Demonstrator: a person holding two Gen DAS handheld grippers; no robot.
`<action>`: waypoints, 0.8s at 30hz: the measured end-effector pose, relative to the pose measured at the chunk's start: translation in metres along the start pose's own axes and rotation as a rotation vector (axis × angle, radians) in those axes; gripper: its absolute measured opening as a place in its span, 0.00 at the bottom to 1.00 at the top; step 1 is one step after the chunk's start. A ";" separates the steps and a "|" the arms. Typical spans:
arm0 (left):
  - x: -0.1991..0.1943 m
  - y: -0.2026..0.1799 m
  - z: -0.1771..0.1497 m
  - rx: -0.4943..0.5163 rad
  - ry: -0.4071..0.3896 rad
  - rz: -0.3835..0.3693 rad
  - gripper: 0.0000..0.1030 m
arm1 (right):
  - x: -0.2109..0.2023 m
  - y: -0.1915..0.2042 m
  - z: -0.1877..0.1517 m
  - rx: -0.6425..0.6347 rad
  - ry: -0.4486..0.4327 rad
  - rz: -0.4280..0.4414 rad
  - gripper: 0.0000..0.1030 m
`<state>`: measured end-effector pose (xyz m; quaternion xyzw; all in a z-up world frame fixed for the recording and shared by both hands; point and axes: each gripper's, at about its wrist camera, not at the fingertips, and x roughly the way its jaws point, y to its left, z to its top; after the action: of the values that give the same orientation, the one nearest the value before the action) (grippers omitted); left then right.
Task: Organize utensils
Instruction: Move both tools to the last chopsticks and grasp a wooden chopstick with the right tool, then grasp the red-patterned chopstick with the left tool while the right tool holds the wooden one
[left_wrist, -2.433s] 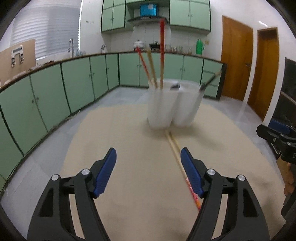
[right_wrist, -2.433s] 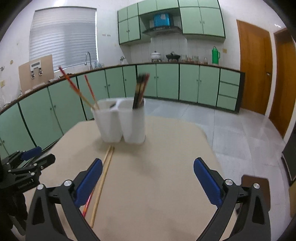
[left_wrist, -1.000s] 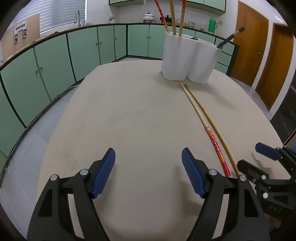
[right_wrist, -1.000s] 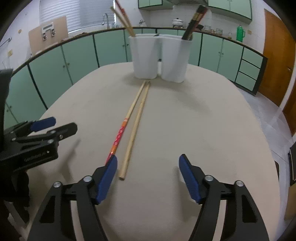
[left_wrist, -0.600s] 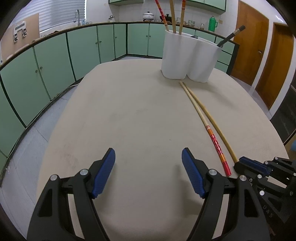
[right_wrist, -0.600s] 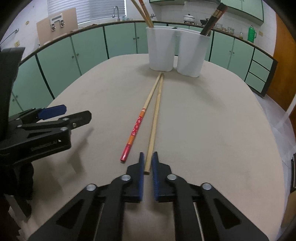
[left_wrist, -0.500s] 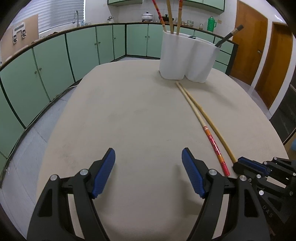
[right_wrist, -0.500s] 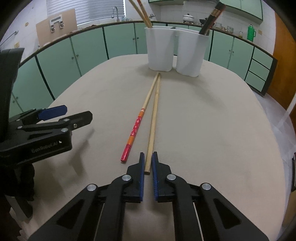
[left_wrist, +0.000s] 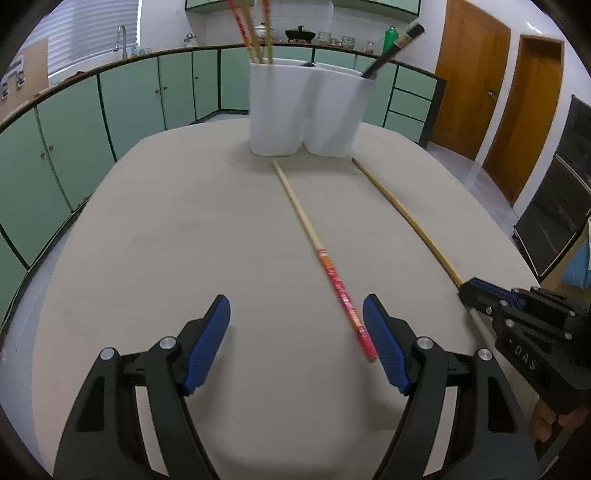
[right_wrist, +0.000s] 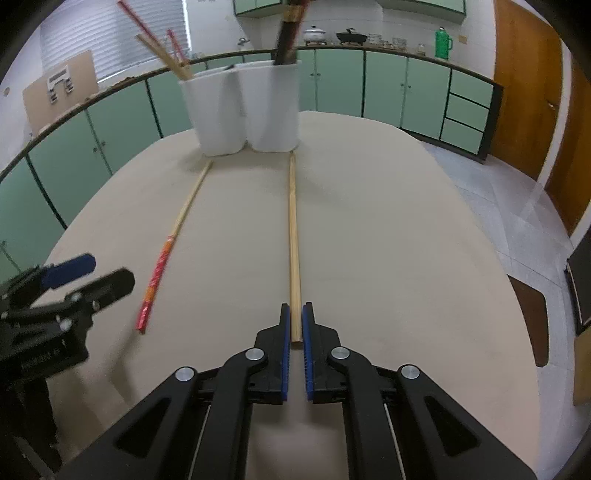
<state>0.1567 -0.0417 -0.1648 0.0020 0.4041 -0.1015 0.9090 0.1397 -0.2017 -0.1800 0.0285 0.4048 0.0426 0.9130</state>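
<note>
Chopsticks lie lengthwise on the table (right_wrist: 406, 258), tips toward the far white holder (right_wrist: 243, 110). The right gripper (right_wrist: 293, 332) pinches the near end of the plain chopstick (right_wrist: 293, 229); the left gripper (left_wrist: 297, 339) has its jaws spread around the near end of the red-handled chopstick (left_wrist: 321, 258), not touching it. Held at its very end, the plain stick could pivot or slip out when lifted
</note>
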 end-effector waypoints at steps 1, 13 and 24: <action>0.002 -0.003 0.000 0.000 0.005 -0.004 0.70 | 0.001 -0.002 0.001 -0.001 -0.003 -0.006 0.06; 0.023 -0.020 0.002 0.024 0.077 0.042 0.42 | 0.002 -0.004 0.001 -0.002 -0.001 0.015 0.06; 0.013 0.000 -0.004 0.025 0.082 0.071 0.05 | -0.002 0.003 -0.003 -0.024 0.010 0.016 0.06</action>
<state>0.1618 -0.0440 -0.1771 0.0320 0.4392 -0.0744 0.8947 0.1359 -0.1986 -0.1804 0.0205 0.4087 0.0550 0.9108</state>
